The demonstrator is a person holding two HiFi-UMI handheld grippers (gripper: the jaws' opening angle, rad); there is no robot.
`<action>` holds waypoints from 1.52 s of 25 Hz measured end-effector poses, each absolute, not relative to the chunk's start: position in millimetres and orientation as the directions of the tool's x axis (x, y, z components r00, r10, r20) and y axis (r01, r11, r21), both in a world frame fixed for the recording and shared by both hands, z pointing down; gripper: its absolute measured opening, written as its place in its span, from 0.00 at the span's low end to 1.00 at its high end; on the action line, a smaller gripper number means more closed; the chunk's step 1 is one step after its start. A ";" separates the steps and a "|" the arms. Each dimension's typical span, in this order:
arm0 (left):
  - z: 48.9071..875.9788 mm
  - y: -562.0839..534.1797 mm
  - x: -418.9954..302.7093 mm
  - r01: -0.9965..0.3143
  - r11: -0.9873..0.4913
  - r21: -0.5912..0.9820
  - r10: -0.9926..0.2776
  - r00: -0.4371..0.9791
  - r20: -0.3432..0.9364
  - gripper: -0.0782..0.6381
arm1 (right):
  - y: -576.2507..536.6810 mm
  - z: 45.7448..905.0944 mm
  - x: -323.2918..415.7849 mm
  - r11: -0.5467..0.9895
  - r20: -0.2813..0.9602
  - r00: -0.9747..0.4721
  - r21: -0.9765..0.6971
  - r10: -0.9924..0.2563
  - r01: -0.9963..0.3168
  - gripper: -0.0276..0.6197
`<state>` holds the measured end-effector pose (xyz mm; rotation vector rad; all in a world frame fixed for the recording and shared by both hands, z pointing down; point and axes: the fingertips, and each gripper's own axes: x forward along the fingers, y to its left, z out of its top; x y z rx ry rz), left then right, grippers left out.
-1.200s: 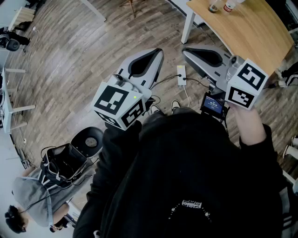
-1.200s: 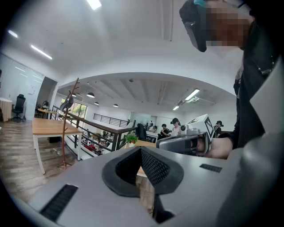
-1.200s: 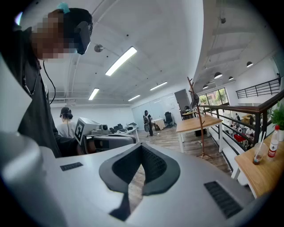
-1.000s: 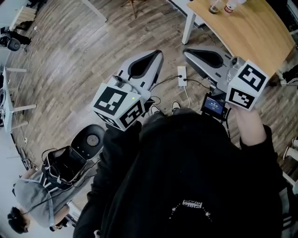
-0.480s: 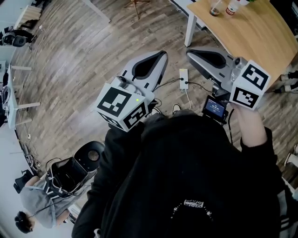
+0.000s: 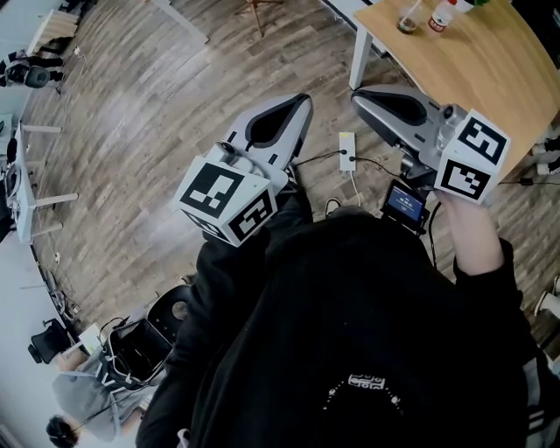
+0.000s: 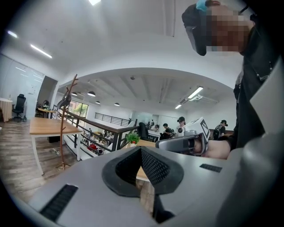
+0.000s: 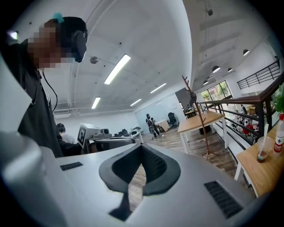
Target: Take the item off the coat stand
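The left tool (image 7: pixel 141 155) is shown in its own view with its jaws pressed together and nothing between them. The right tool (image 8: pixel 142 154) is likewise closed on nothing in its own view. In the head view both are held over the wooden floor (image 6: pixel 131 114) at the middle of the frame, side by side and apart. Both are pointed toward the top edge.

The coat stand (image 7: pixel 65 128) is shown only by the two gripper views. It is seen at the left of the left gripper view, standing on the floor beside a far tabletop (image 7: pixel 46 127), and right of centre in the right gripper view. A dark item (image 7: pixel 66 99) is seen hanging near its top. It is too small for its kind to be told, though it is perhaps a bag or a cap. The stand is well apart from both tools.

Only the head view shows a white power strip (image 6: pixel 347 150), lying on the floor between the two tools in the frame. A near tabletop (image 6: pixel 490 70) at that view's upper right carries a bottle (image 6: pixel 444 13) and a cup (image 6: pixel 407 17). These are seen again at the lower right of the right gripper view.
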<state>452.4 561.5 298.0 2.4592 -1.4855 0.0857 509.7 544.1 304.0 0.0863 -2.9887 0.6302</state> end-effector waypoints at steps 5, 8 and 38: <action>302.0 539.6 434.3 -0.877 -0.435 0.205 -0.866 0.470 0.173 0.11 | 527.4 309.7 497.4 0.917 0.114 -0.993 -0.393 -0.029 -0.072 0.07; 305.1 526.5 420.1 -0.872 -0.439 0.215 -0.864 0.475 0.164 0.11 | 516.1 312.6 485.7 0.917 0.124 -0.992 -0.390 -0.036 -0.082 0.07; 304.1 367.7 167.2 -0.834 -0.505 0.224 -0.831 0.540 0.133 0.11 | 358.4 297.0 226.2 0.919 0.208 -0.972 -0.349 -0.113 -0.181 0.07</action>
